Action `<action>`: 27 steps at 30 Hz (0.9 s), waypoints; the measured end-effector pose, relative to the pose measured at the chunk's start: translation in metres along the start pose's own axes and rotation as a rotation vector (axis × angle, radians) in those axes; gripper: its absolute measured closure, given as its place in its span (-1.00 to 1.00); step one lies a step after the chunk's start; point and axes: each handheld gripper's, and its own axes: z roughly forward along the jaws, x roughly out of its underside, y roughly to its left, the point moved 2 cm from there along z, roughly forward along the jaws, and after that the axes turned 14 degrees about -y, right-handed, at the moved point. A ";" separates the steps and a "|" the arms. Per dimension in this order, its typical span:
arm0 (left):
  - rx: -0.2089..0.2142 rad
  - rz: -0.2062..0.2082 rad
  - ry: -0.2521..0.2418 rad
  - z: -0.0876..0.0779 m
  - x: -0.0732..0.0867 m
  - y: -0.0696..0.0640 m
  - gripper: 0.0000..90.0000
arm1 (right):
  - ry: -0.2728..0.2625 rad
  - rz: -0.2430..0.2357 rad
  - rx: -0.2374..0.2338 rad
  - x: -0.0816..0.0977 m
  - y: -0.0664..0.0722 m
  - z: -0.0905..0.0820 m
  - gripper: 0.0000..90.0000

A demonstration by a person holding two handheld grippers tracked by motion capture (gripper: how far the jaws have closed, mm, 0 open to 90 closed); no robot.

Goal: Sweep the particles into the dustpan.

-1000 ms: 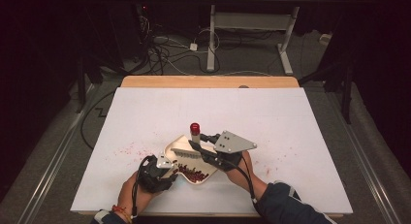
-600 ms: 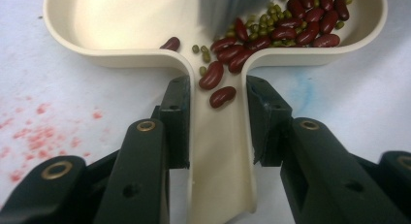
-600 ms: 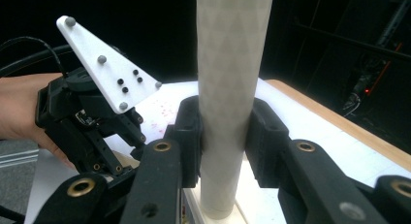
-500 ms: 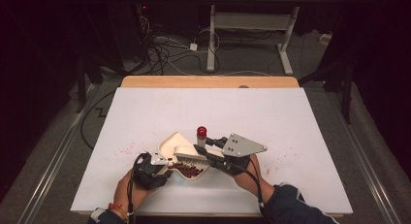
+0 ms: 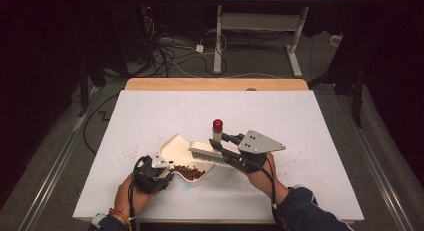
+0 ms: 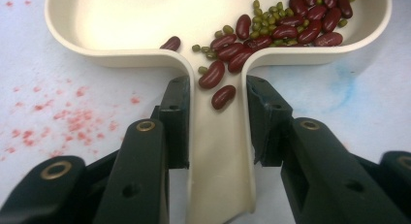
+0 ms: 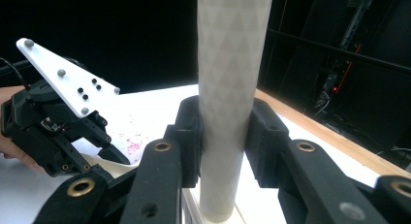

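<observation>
Clamping dustpan w/ left gripper, right gripper on brush handle, red-speckled white table, dark room

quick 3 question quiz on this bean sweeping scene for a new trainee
1. True or false: the left gripper is shut on the handle of the dustpan.
2. What does the right gripper hold? A) a cup B) the brush by its handle C) nothing
3. Fill in: inside the dustpan lie red kidney beans and small green ____.

Key: 1 true; 2 B; 3 beans (they look like mung beans).
</observation>
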 end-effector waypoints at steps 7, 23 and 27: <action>-0.010 -0.005 -0.001 -0.002 0.001 0.001 0.40 | -0.010 -0.009 0.020 -0.007 -0.008 -0.012 0.56; -0.009 -0.043 0.003 -0.006 0.003 0.008 0.40 | 0.037 -0.035 0.089 -0.017 -0.049 -0.064 0.56; -0.012 -0.053 -0.001 -0.007 0.002 0.011 0.40 | 0.051 -0.028 0.127 -0.017 -0.061 -0.078 0.56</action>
